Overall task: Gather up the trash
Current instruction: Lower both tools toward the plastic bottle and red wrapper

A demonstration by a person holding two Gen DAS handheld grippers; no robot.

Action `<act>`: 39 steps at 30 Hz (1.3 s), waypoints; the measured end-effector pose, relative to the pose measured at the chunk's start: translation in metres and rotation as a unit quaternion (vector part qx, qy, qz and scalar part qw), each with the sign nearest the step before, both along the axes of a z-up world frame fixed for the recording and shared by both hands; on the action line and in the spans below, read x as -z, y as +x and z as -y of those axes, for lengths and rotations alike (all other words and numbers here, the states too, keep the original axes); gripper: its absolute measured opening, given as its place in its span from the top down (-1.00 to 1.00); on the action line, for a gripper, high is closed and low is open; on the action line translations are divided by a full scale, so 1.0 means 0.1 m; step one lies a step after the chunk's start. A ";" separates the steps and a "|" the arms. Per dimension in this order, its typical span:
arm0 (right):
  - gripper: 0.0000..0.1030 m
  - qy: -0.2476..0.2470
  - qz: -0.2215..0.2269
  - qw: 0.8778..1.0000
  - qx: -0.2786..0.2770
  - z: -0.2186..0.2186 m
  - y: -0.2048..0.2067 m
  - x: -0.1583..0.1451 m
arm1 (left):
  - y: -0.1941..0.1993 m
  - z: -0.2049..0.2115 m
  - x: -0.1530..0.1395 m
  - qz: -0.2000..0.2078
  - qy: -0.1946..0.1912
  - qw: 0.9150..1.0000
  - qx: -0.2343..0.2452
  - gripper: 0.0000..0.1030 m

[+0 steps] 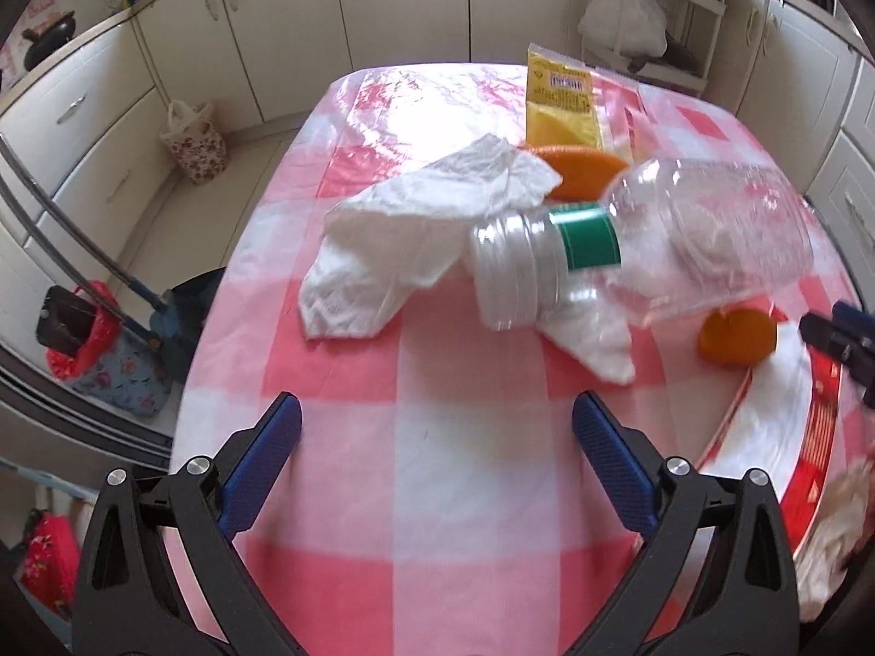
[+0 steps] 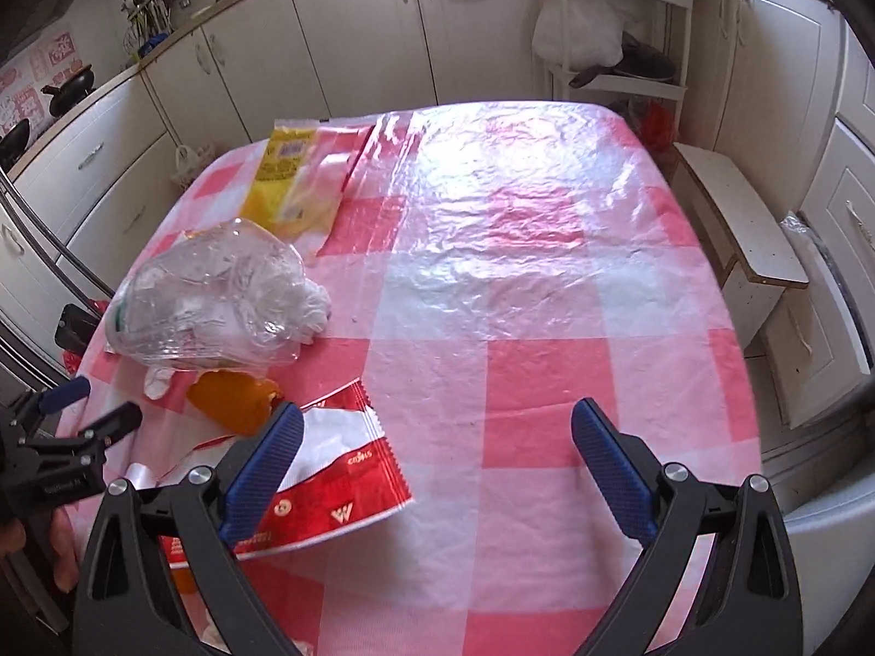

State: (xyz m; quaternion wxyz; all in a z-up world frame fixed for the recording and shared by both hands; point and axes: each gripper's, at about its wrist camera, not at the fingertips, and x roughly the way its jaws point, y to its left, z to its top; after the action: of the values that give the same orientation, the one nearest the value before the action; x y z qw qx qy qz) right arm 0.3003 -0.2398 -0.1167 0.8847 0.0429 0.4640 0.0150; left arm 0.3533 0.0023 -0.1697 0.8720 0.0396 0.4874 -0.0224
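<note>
On the pink checked table [image 1: 437,464] lie a crushed clear plastic bottle [image 1: 629,246] with a green band, crumpled white tissue [image 1: 415,229], two pieces of orange peel [image 1: 735,336] [image 1: 585,167], a yellow wrapper [image 1: 563,104] and a red-and-white wrapper [image 1: 776,426]. My left gripper [image 1: 437,437] is open above bare cloth, short of the tissue and bottle. My right gripper [image 2: 437,437] is open too; its left finger [image 2: 262,470] overlaps the red-and-white wrapper [image 2: 339,470]. The bottle [image 2: 213,295], an orange peel [image 2: 229,396] and the yellow wrapper [image 2: 290,175] lie to its left.
White kitchen cabinets [image 2: 350,38] surround the table. A floral bag [image 1: 194,136], a mop handle [image 1: 82,235] and a red-lined bin [image 1: 82,328] stand on the floor at left. A white shelf rack [image 2: 612,27] and a small bench [image 2: 738,229] stand at right.
</note>
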 end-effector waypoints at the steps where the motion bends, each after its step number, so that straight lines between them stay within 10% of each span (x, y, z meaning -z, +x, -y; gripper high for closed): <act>1: -0.83 -0.002 -0.001 1.000 -0.001 -0.01 0.03 0.02 | 0.03 0.00 0.00 0.003 0.000 1.000 0.000 -0.86; 39: -0.89 -0.068 -0.011 0.998 -0.011 -0.15 0.11 0.08 | 0.13 0.08 0.03 0.022 -0.007 0.999 0.045 -0.87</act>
State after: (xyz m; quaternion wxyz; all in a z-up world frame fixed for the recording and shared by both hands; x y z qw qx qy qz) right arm 0.3109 -0.2245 -0.1245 0.8803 -0.0227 0.4738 -0.0075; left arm 0.3667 -0.0060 -0.1724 0.8807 0.0560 0.4660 -0.0646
